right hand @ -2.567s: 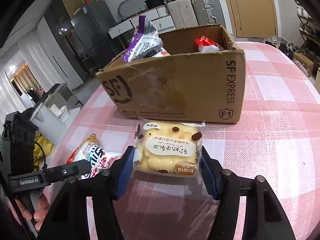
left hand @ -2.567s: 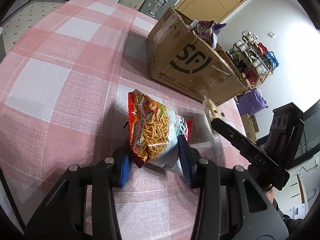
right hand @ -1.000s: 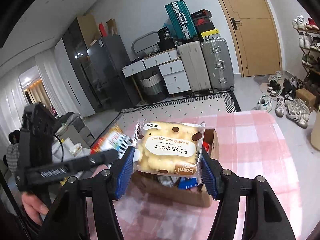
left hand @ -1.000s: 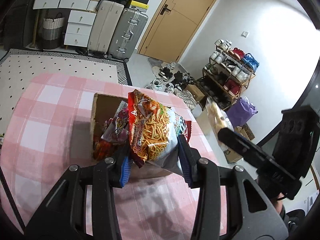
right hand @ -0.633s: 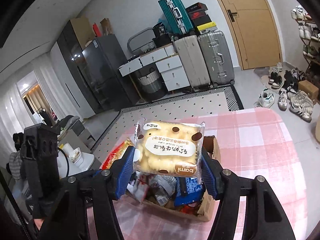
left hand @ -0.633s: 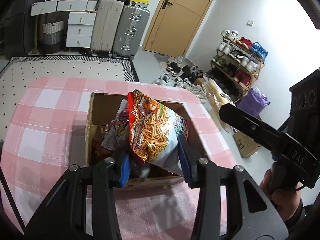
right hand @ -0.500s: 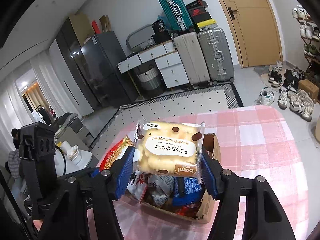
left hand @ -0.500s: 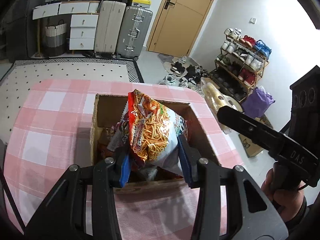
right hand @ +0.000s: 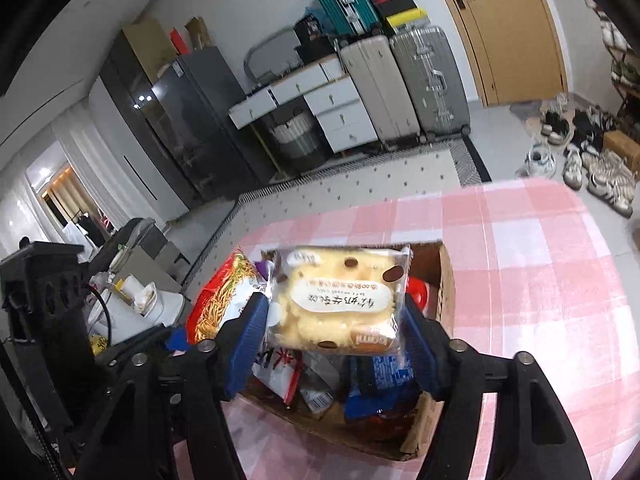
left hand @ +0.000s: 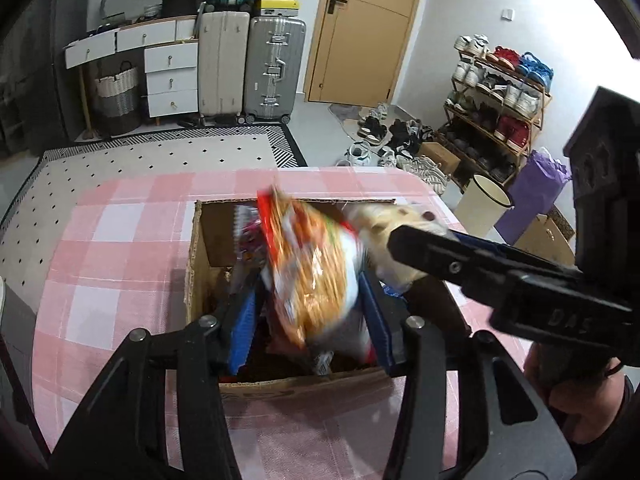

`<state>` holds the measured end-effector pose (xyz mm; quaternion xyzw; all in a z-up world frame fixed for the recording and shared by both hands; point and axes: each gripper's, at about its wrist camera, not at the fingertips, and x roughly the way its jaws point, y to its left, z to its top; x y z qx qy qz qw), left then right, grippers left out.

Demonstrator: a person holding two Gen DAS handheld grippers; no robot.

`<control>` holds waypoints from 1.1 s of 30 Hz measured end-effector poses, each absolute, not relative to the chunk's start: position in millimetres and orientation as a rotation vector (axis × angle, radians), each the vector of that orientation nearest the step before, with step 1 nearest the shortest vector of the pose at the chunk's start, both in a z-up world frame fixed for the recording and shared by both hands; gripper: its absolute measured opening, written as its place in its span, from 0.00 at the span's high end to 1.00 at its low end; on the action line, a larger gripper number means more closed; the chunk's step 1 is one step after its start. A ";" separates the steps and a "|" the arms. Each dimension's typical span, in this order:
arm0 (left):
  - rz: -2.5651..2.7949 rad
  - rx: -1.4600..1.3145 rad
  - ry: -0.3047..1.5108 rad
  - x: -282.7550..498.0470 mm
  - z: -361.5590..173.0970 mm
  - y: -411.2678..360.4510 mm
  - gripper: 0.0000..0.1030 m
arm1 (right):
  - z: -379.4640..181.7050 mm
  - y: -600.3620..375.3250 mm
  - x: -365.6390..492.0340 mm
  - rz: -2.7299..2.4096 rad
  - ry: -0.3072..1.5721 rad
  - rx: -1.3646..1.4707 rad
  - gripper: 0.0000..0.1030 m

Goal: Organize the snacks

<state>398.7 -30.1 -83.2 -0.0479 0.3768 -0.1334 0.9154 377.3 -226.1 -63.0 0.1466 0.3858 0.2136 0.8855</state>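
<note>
Over the box [left hand: 192,280], my left tongs [left hand: 310,312] and right tongs [right hand: 334,328] are opening, dropping the noodle bag [left hand: 312,272] and bun pack [right hand: 338,300]; next, withdraw toward six o'clock.

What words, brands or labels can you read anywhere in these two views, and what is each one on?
"DAS": embossed on the body of the right tongs, seen from the left wrist.
"bami", upside down: brown tab on the bread packet.
White oval label on the bread packet: printed characters, too blurred to read.
Noodle snack bag: motion-blurred, unreadable.
Blue packet in the cardboard box: print too small to read.
</note>
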 end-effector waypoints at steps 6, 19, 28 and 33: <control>-0.268 -0.102 0.740 388.4 -71.0 -28.0 0.28 | -53.0 -240.2 368.5 0.453 0.732 0.342 0.31; -0.261 -0.093 0.665 340.5 -28.6 -26.4 0.21 | -20.4 -248.2 324.4 0.469 0.635 0.323 0.19; -0.217 -0.073 0.569 282.5 8.0 -17.4 0.02 | -2.5 -259.6 266.9 0.426 0.523 0.302 0.12; -0.195 -0.040 0.491 241.7 21.3 -8.8 0.01 | -0.8 -265.4 232.3 0.407 0.466 0.275 0.06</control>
